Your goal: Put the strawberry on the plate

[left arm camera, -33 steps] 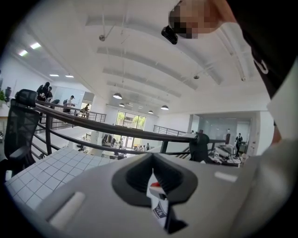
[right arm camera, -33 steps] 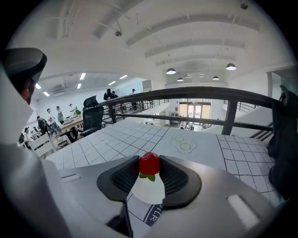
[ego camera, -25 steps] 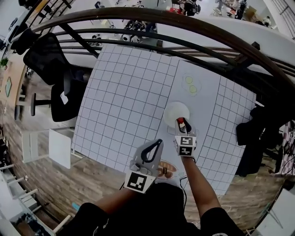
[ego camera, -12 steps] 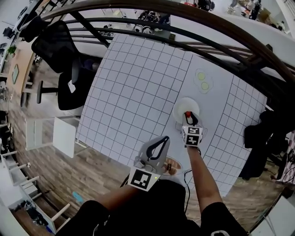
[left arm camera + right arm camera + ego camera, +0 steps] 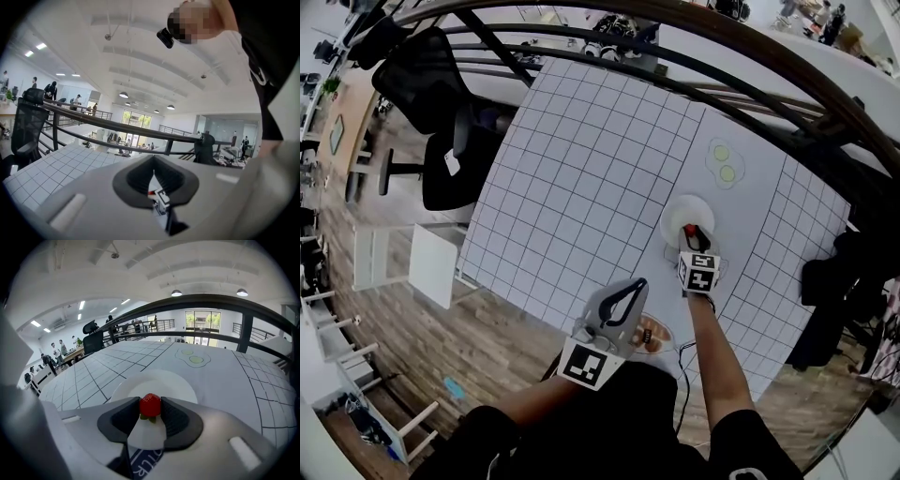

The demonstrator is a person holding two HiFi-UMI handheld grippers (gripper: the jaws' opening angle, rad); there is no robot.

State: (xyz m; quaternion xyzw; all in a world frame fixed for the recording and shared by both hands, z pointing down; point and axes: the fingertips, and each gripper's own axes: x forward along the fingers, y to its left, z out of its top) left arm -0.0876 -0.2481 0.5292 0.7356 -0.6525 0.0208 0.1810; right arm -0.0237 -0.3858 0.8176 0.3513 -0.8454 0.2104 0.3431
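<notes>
A red strawberry with green leaves sits between the tips of my right gripper, which is shut on it. In the head view that right gripper hangs over the near edge of the round white plate, with the strawberry above the plate's rim. Seen from the right gripper view, the plate lies just ahead and below. My left gripper is held off the table's near edge, tips together and nothing between them; in its own view the left gripper points across toward the right one.
A grid-patterned white table carries the plate. A printed mat with two yellow-green circles lies beyond the plate. A dark curved railing runs behind the table. A black office chair stands at the left, over wood flooring.
The right gripper has carried the strawberry a little farther forward, from the plate's near edge to over its rim. The left gripper has stayed near my body.
</notes>
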